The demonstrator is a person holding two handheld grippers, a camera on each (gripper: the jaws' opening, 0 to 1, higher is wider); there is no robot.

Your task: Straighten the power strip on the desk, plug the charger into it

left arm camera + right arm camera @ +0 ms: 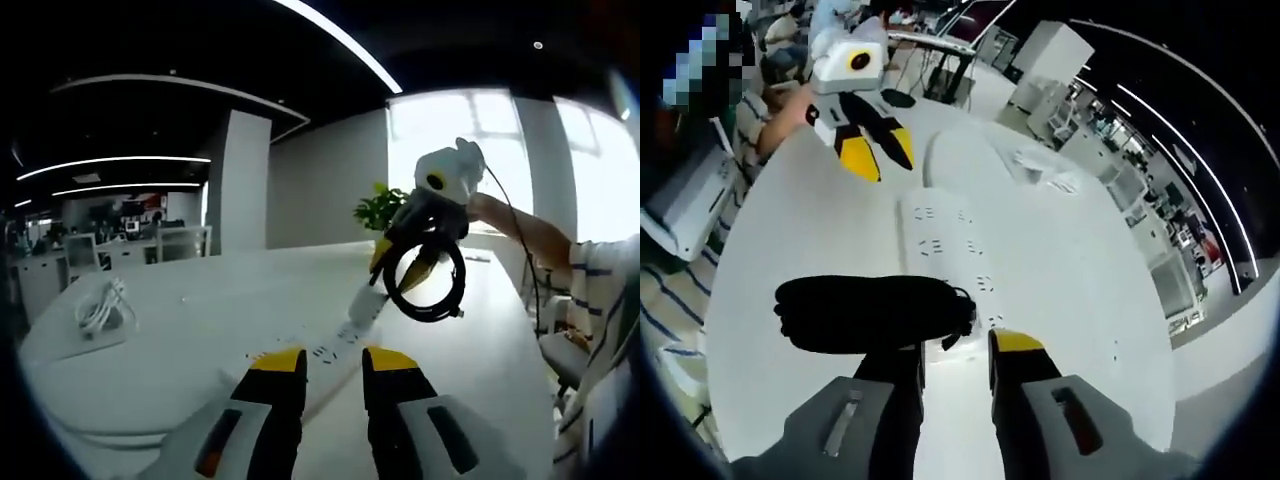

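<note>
A: Okay, status?
B: Power strip (pixel 950 250) lies flat on the white desk (pixel 1070 280). Right gripper (pixel 952 345) holds the coiled black cable (pixel 870 312) above the strip's near end. Left gripper (pixel 333 362) fingers slightly apart, holding nothing, above the desk.

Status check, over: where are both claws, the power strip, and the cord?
Left claw open, low above power strip. Right claw at the strip's far end, coiled black cord at it; grip unclear. White charger bundle off left. Desk path unobstructed.

Glossy white desk (pixel 1080 290) (plastic strip (pixel 945 245))
</note>
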